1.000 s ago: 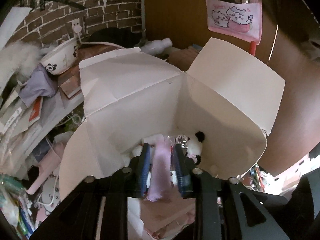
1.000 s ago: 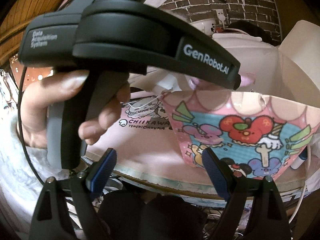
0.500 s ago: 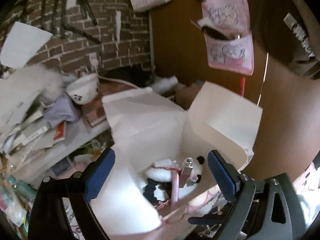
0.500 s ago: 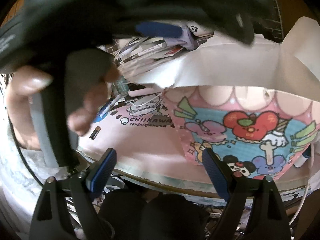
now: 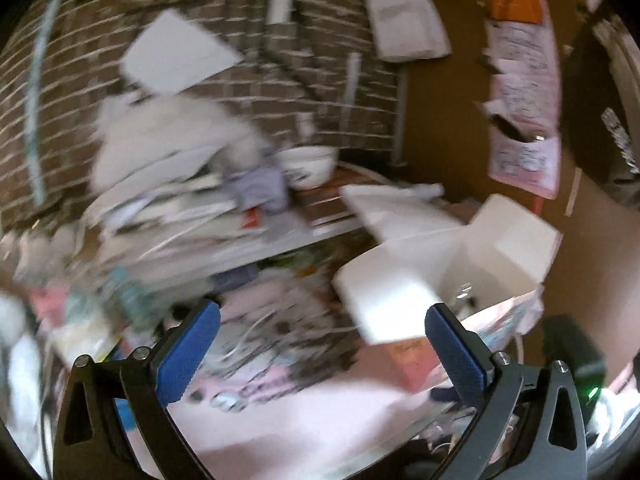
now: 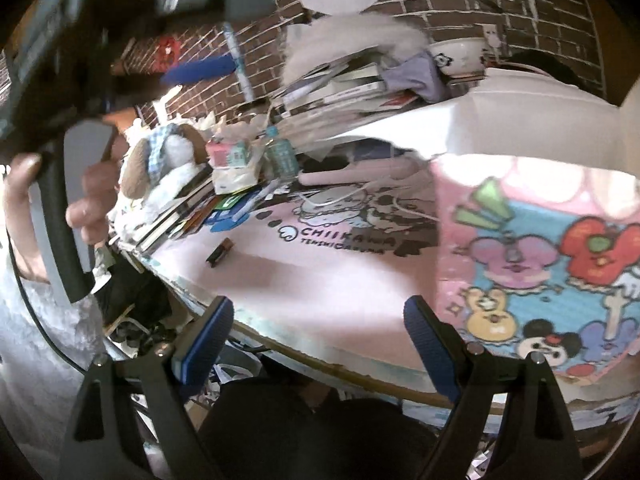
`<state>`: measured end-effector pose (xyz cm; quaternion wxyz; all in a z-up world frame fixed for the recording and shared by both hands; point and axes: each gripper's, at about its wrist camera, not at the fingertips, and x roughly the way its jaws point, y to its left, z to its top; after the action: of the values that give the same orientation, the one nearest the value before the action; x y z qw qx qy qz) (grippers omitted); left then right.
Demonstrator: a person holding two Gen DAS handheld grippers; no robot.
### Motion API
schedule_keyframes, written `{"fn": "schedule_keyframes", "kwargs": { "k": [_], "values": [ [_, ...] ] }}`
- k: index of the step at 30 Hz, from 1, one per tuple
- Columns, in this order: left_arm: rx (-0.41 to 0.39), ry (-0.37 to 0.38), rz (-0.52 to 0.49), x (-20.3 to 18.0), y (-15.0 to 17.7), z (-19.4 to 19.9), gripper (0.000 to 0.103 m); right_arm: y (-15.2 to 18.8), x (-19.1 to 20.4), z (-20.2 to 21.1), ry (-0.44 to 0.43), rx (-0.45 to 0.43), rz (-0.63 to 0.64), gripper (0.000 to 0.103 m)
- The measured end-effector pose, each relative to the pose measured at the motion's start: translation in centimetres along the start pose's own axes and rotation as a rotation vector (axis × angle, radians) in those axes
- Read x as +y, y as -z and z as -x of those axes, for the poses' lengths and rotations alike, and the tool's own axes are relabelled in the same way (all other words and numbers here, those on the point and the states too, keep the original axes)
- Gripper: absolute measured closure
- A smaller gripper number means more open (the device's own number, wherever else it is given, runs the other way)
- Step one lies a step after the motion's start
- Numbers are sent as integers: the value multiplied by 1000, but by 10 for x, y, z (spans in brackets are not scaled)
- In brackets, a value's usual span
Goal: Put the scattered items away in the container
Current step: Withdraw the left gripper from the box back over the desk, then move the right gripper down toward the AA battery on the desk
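One white box (image 5: 452, 268), flaps up — right of the fingers. One small dark battery (image 6: 219, 255) on one pink mat (image 6: 304, 272), ahead of the fingers. One panda bowl (image 6: 456, 56), one plush dog (image 6: 168, 156), one bottle (image 6: 282, 152) — beyond.

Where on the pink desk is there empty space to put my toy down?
The bare pink mat between the small dark battery, the cartoon-printed box and the desk's front edge is free. Behind it, the book pile and the tissue pack crowd the desk.

Both wrist views look down along their fingers; both share the pink mat (image 6: 304, 276).
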<state>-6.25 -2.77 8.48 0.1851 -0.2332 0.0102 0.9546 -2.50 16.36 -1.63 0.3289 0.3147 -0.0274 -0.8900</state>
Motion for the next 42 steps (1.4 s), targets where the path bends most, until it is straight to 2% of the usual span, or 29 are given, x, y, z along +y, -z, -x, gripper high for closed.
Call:
{"fn": "schedule_keyframes", "kwargs": {
  "k": [7, 14, 20, 25, 29, 34, 36, 40, 42],
  "values": [
    [34, -175, 100, 54, 56, 10, 0, 4, 12, -19, -33, 4, 30, 18],
    [69, -265, 145, 75, 105, 9, 0, 8, 18, -35, -45, 24, 33, 18],
    [52, -305, 183, 89, 120, 27, 0, 0, 38, -57, -29, 11, 41, 18],
    [39, -381, 193, 104, 129, 47, 0, -4, 59, -87, -17, -19, 14, 19],
    [6, -404, 245, 120, 134, 63, 0, -3, 82, -116, -17, -26, 32, 32],
    [-4, -428, 255, 127, 137, 70, 0, -4, 109, -149, -2, -40, 66, 35],
    [-1, -433, 260, 130, 137, 71, 0, -4, 119, -157, 15, -56, 88, 42],
    [11, -448, 269, 134, 140, 69, 0, -5, 130, -174, 23, -53, 89, 44],
    [16, -455, 271, 135, 141, 69, 1, -6, 133, -180, 26, -52, 86, 49]
  ]
}}
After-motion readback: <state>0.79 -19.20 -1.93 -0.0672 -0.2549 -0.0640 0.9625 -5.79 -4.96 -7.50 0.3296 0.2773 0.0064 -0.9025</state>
